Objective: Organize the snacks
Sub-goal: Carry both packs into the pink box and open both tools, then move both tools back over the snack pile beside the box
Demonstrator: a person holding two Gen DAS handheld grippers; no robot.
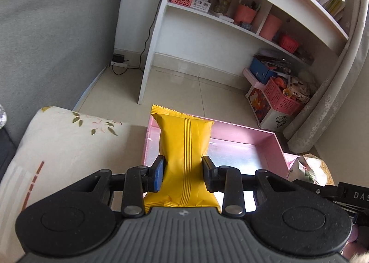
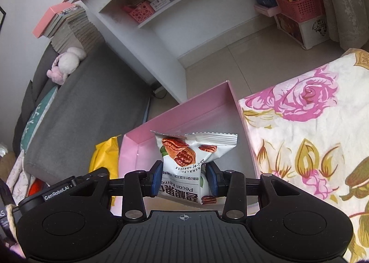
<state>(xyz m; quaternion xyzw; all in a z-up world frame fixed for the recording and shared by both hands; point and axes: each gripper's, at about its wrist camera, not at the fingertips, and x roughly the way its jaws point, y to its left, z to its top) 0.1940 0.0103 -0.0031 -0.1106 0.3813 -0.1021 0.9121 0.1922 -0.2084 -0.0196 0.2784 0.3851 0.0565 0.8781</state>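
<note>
Carrying two snacks toward the pink box (image 1: 276, 145), one per gripper. Left gripper (image 1: 183, 170) clamping the yellow packet (image 1: 184, 145) across its middle, pads pinching the sides in, packet hanging lengthwise over the box's left wall with its crimped far end reaching past the far rim. Right gripper (image 2: 184, 174) clamping the pecan packet (image 2: 184, 163) at its lower half, the print reading upside down, the sealed edge pointing away over the box's open interior. Box sitting on bedding, between a pale leaf-print cushion (image 1: 69, 147) on its left and a rose-print cover (image 2: 299, 124) on its right, with tiled floor (image 1: 207, 83) beyond its far wall. Box floor showing bare where visible, so judging the sorting as barely begun. Seeing the yellow packet in the right view too, just outside the box's left wall. Judging the step as transport ending and placement beginning: both packets hovering above or beside the box, neither resting in it yet. Next likely calling for lowering each packet inside the walls, bringing the yellow one further right to clear the left wall, keeping the two apart, then parting the jaws only once each is lying flat on the box floor.
</note>
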